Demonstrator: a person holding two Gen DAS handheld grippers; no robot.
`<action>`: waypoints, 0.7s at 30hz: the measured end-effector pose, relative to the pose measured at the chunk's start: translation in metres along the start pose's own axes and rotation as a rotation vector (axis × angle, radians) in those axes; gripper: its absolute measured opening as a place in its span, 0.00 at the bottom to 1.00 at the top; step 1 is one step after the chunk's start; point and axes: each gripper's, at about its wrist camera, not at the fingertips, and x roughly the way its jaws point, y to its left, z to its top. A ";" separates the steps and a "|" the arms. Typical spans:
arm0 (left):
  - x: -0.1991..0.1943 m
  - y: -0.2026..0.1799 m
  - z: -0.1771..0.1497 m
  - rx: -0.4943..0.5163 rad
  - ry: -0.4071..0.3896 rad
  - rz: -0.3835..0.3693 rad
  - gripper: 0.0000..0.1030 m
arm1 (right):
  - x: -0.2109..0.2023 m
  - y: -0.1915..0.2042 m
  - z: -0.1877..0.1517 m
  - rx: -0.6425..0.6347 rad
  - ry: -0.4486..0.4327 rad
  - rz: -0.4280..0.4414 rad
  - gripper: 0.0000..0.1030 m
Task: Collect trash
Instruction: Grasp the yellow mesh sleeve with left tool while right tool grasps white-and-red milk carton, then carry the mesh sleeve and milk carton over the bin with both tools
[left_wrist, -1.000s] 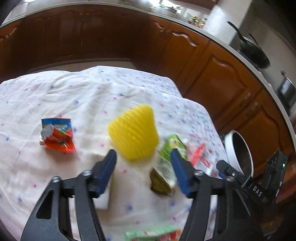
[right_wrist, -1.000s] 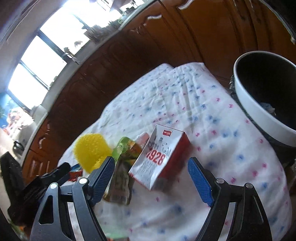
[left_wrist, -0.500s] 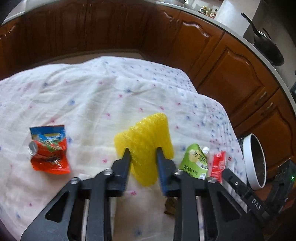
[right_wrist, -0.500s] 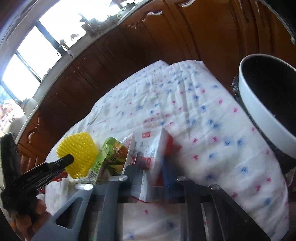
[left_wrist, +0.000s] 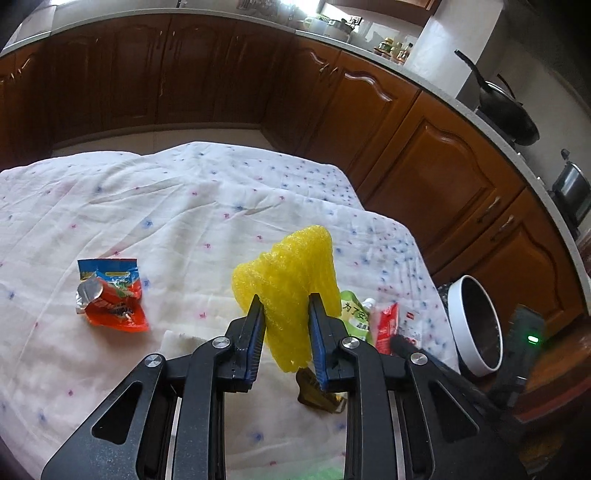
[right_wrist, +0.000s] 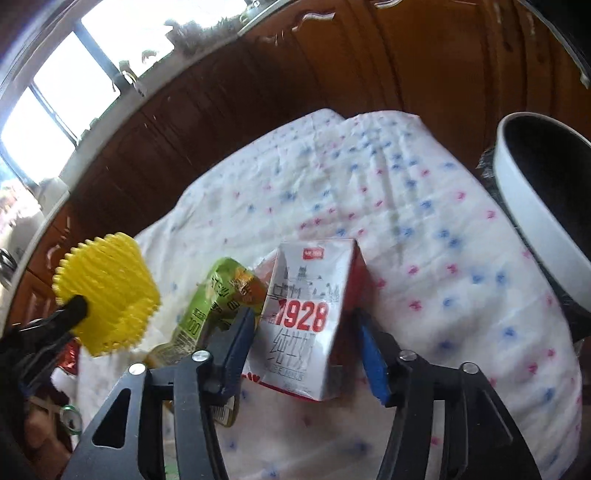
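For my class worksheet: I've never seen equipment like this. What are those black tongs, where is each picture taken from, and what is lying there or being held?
A person holds a hand-operated two-finger gripper in each hand; a fisheye camera on each looks along its fingers. One picture comes from the left gripper, which is clamped on a yellow foam net. The other comes from the right gripper; its jaws have just been opening, with a milk carton between them, and whether they grip it is unclear. On the dotted cloth lie an orange snack wrapper and a green pouch. A white-rimmed bin stands beside the table.
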 end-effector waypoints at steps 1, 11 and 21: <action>-0.002 0.000 -0.001 0.000 0.001 -0.003 0.21 | 0.001 0.001 0.000 -0.016 -0.005 -0.010 0.55; -0.022 -0.015 -0.009 0.039 -0.012 -0.069 0.21 | -0.037 -0.023 0.001 -0.069 -0.040 0.005 0.45; -0.033 -0.042 -0.014 0.082 -0.011 -0.140 0.21 | -0.100 -0.064 -0.003 -0.026 -0.128 0.058 0.45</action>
